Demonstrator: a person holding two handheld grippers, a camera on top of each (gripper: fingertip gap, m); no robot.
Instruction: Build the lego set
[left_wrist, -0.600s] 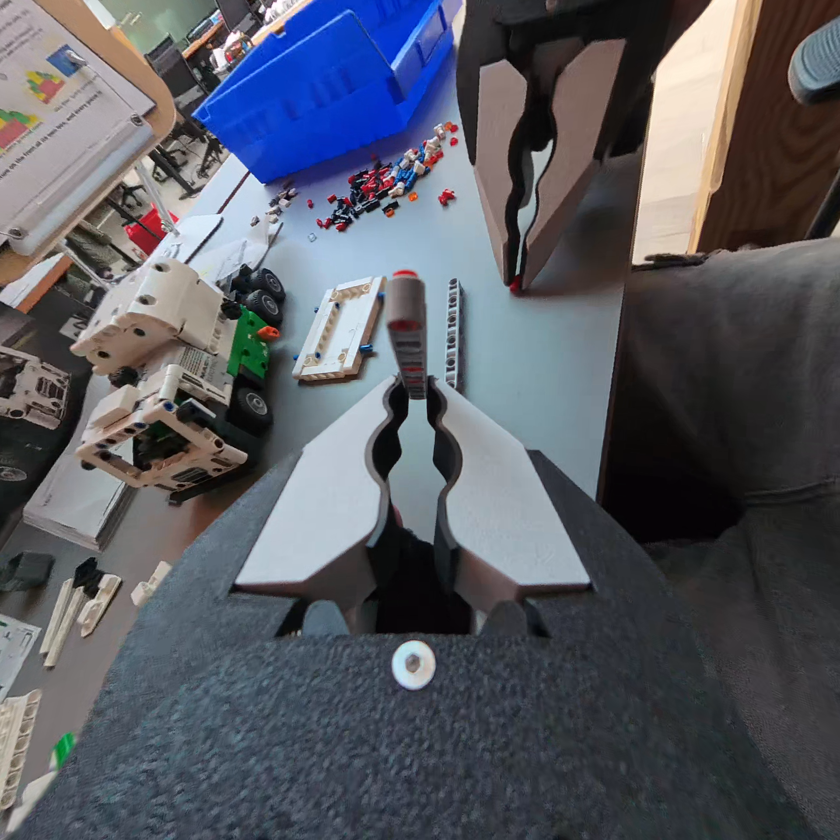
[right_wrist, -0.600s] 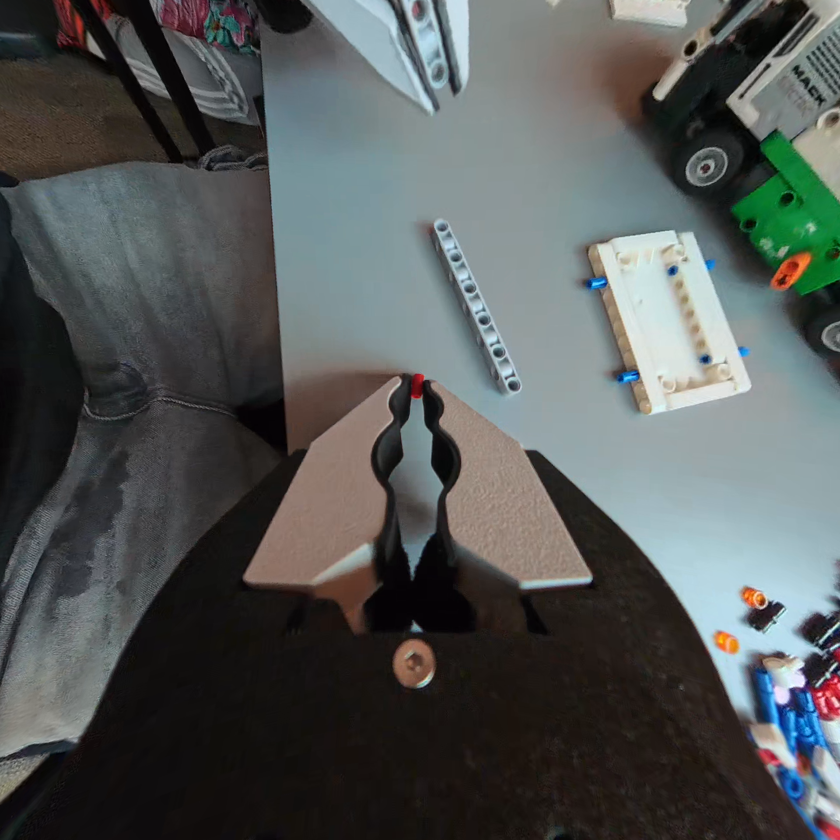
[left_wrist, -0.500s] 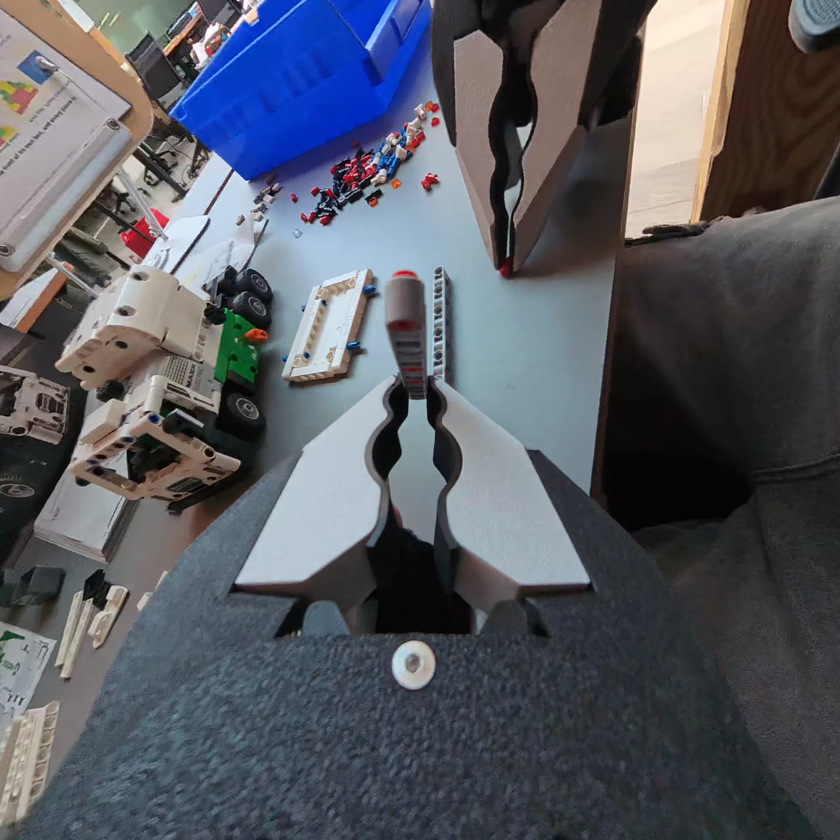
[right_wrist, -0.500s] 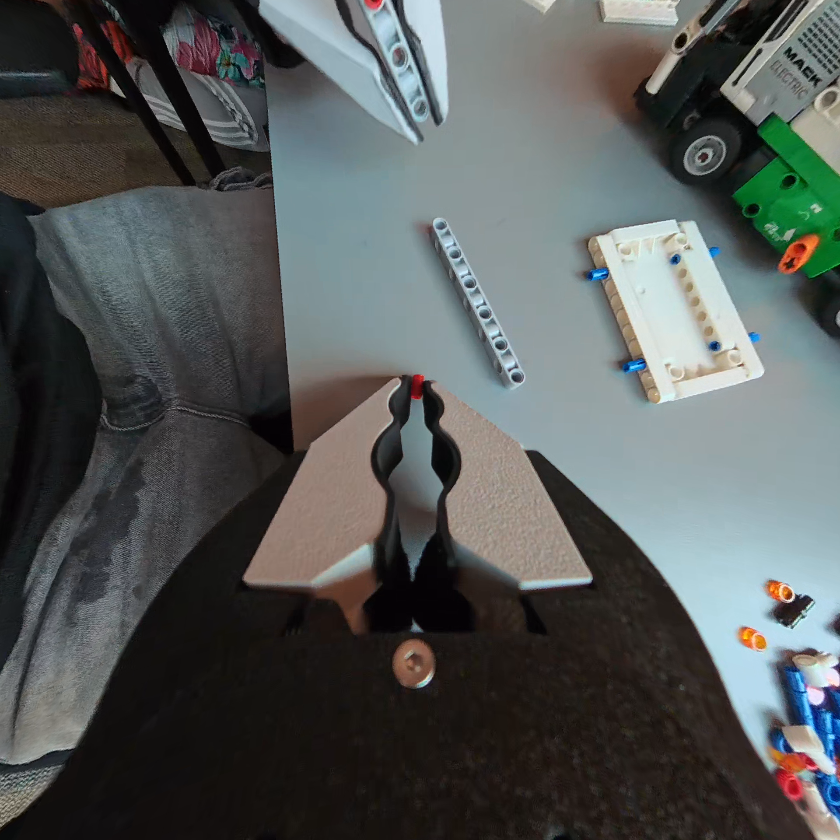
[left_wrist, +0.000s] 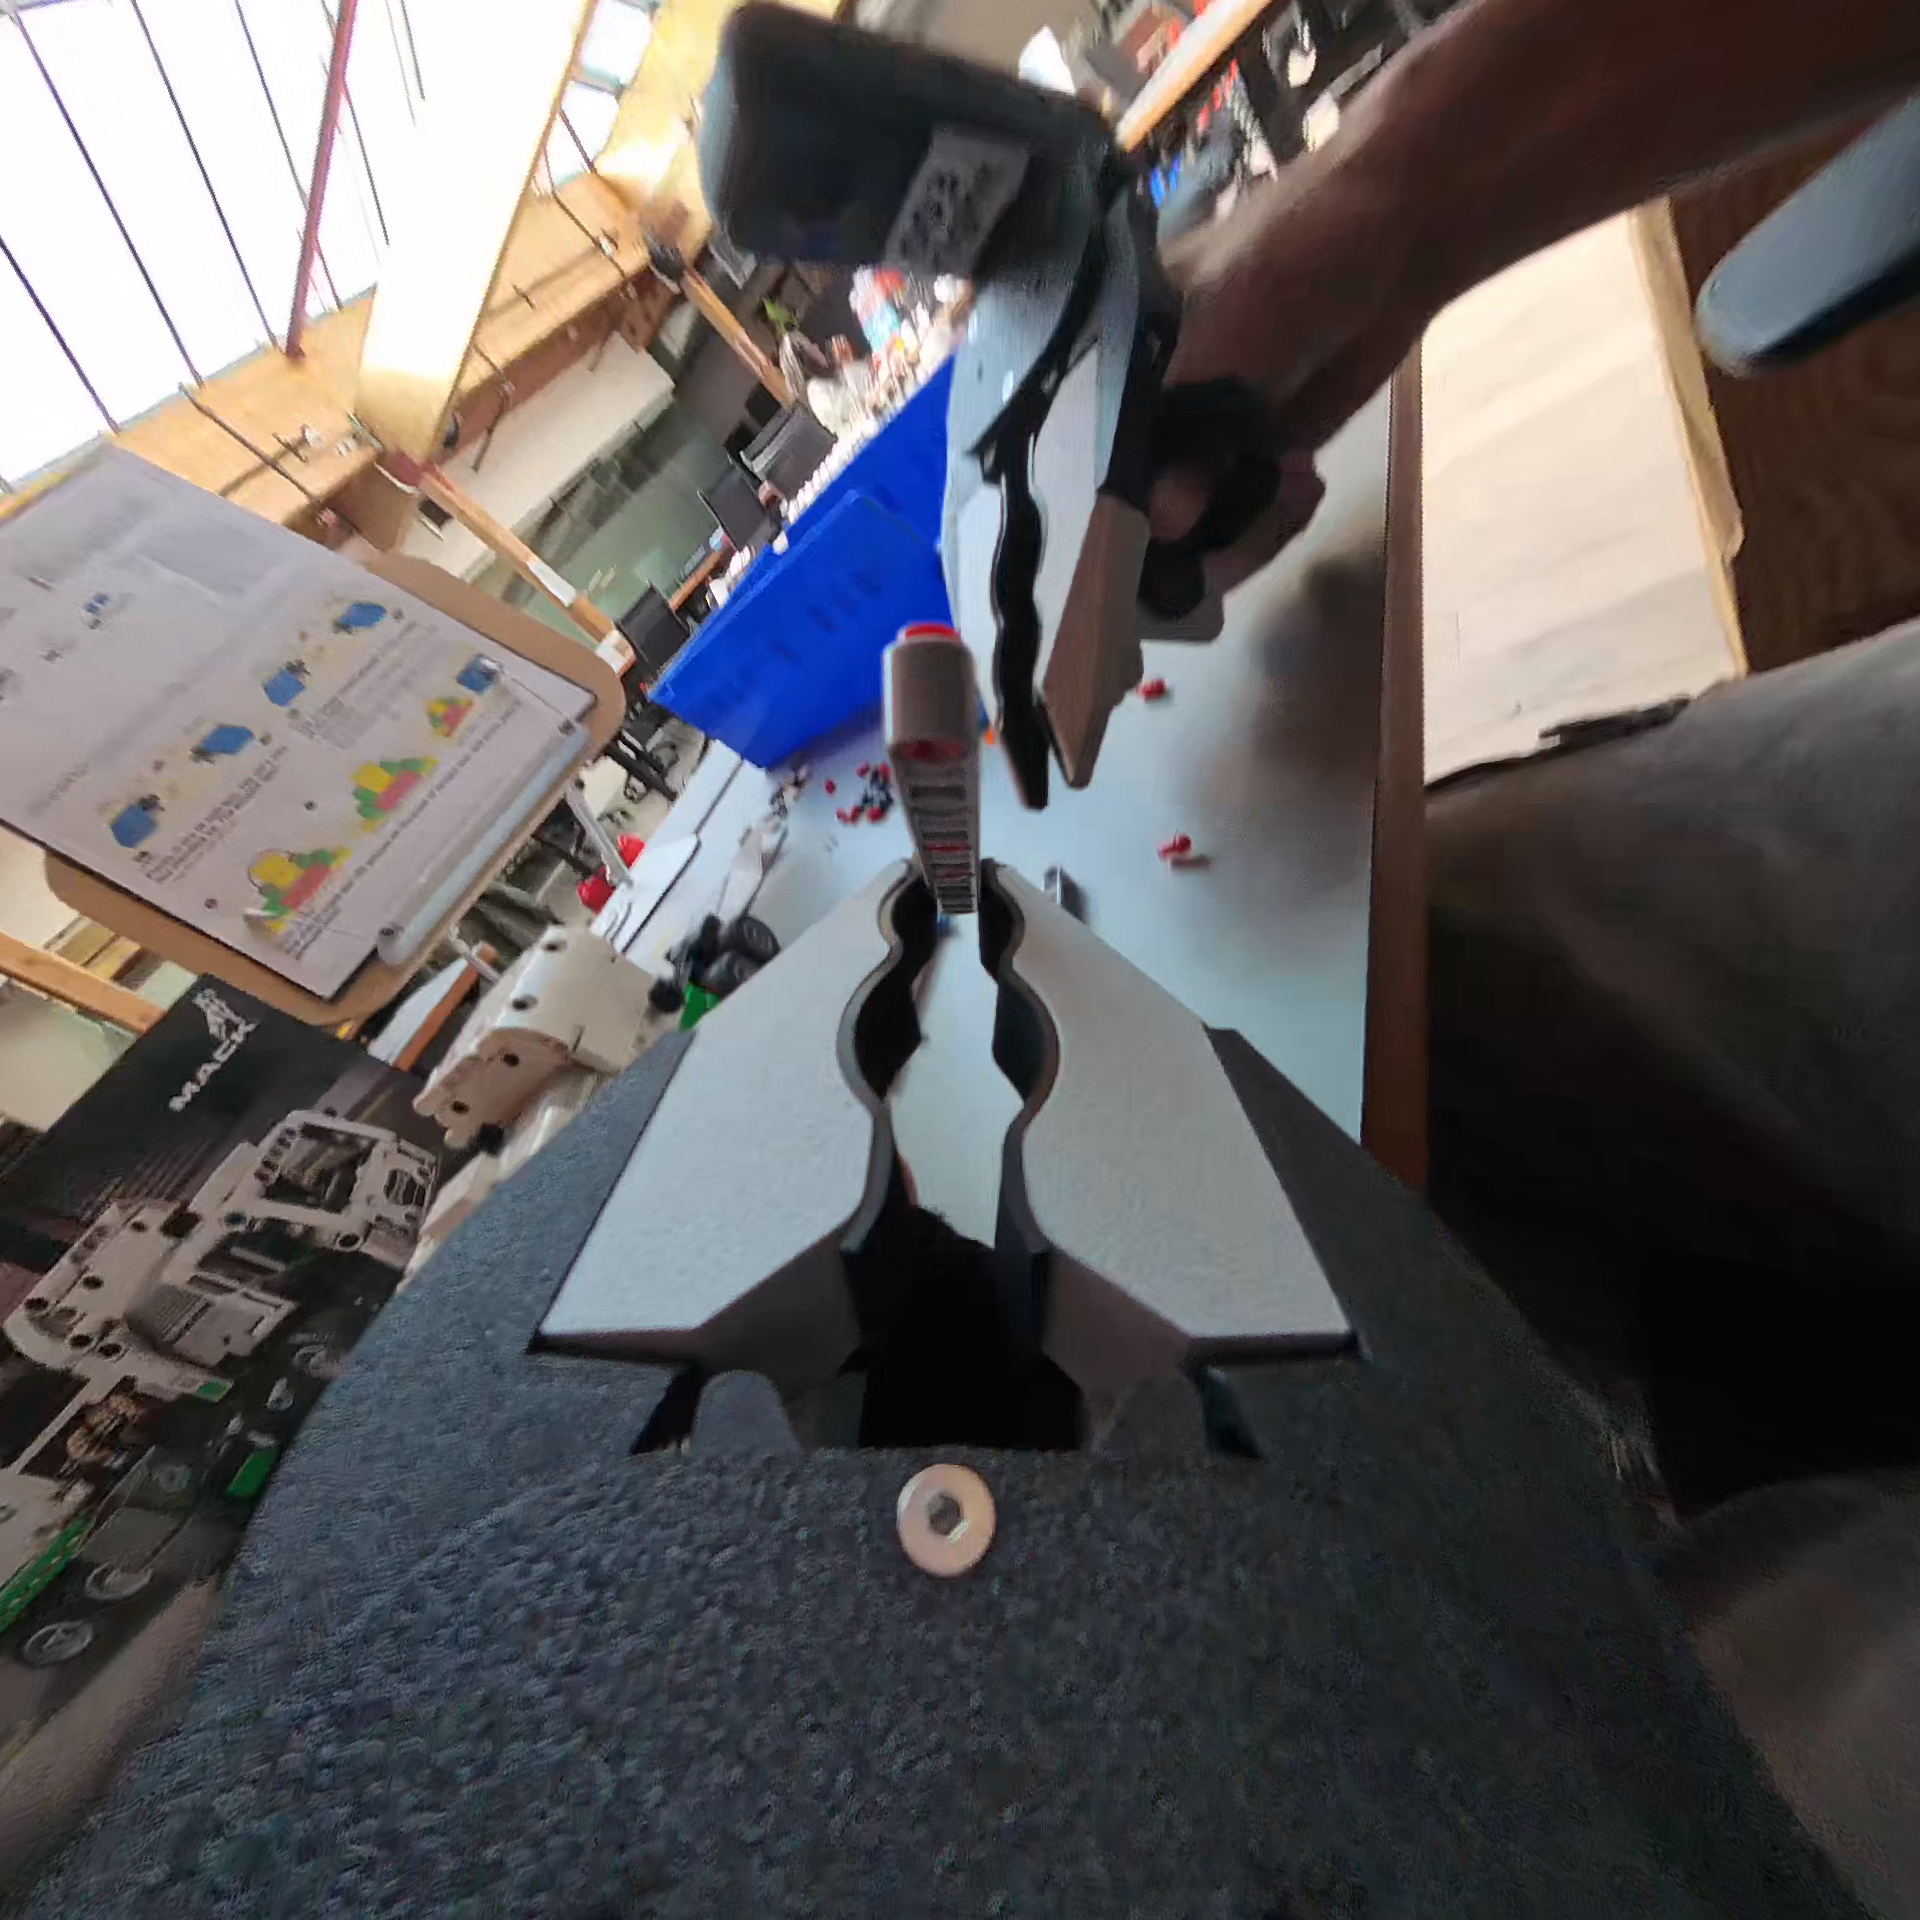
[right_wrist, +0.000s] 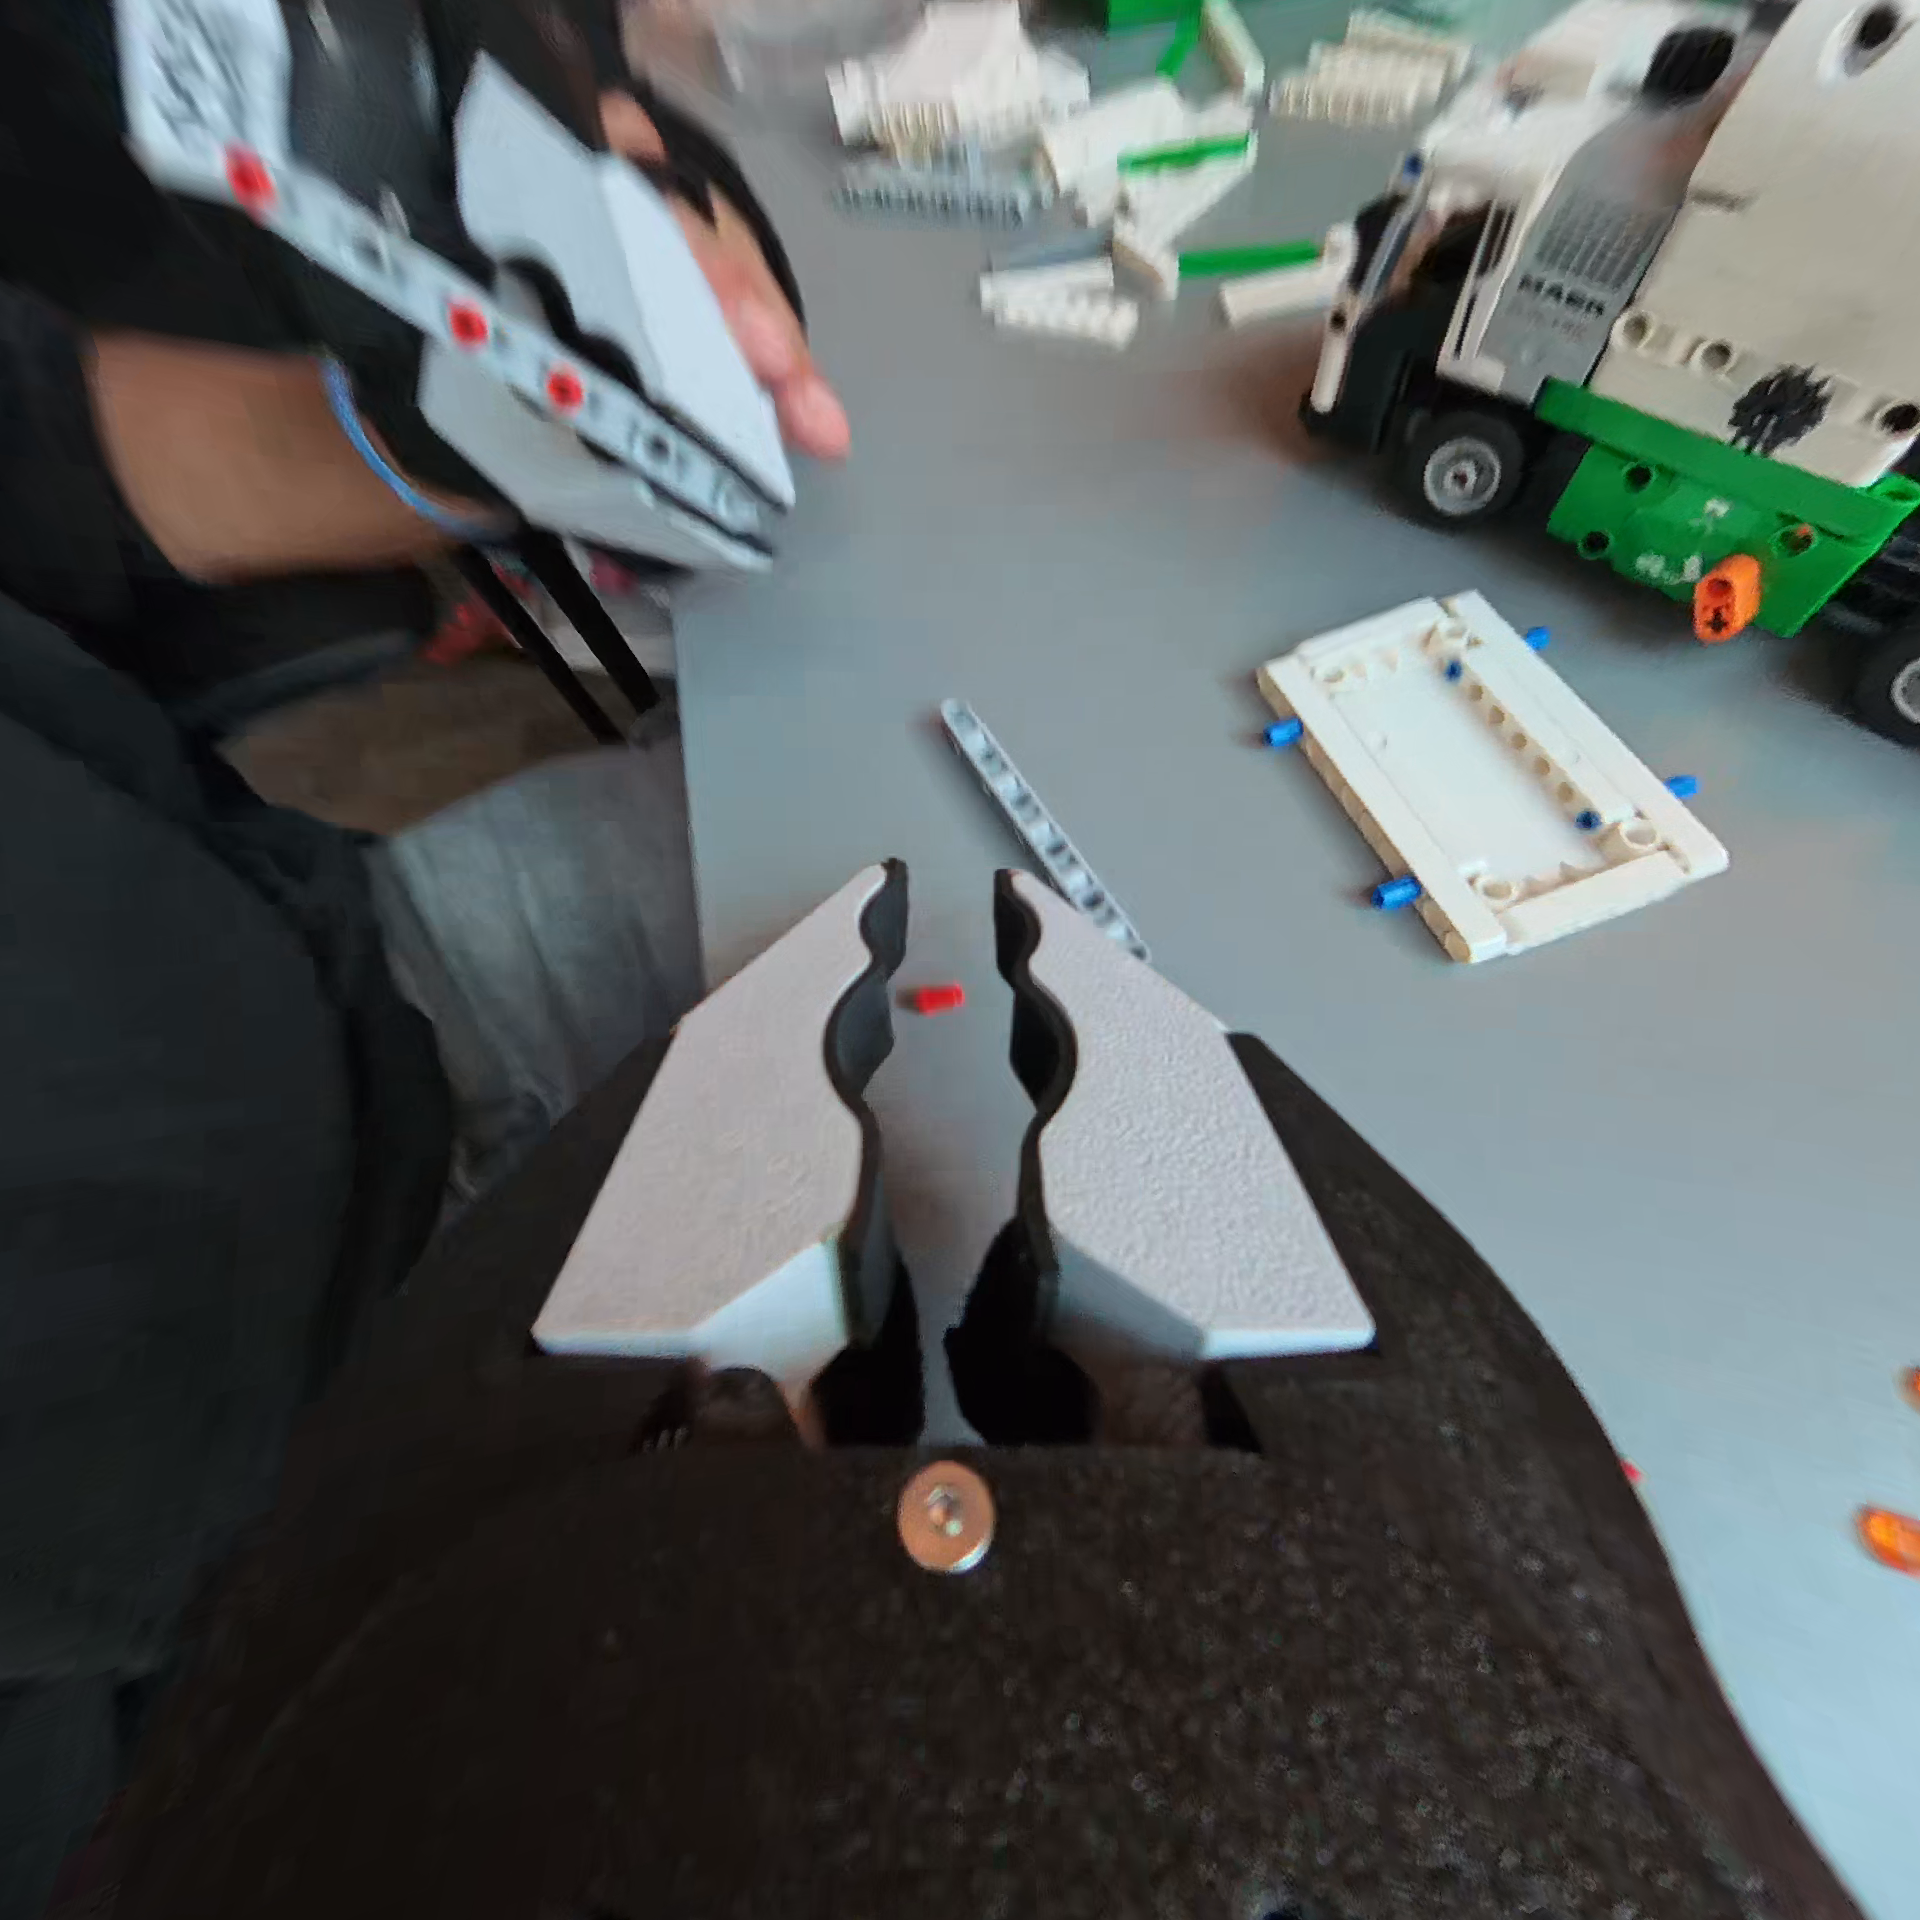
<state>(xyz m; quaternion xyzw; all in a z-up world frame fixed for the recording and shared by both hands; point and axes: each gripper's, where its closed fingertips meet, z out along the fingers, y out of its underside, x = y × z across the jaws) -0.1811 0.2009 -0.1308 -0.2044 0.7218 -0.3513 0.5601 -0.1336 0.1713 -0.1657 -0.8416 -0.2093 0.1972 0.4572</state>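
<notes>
Left tongs (left_wrist: 948, 883) raised off the worktop (right_wrist: 1143, 540), tilted upward, clamped on one end of a grey beam (left_wrist: 935, 769) with red pins. Right tongs (right_wrist: 948, 883) lifted above the worktop edge, fingers parted, holding nothing. Small red pin (right_wrist: 938, 998) lies on the worktop below the gap. Second grey beam (right_wrist: 1023, 810) just beside.

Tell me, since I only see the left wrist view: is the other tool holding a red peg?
Observer: No. The right tool is open and empty.
Operator: Where is a peg, then?
Observer: A red peg lies on the table, showing between that tool's fingers.
Operator: What else is down there?
Observer: A white plate with blue pegs lies flat on the table.
</notes>
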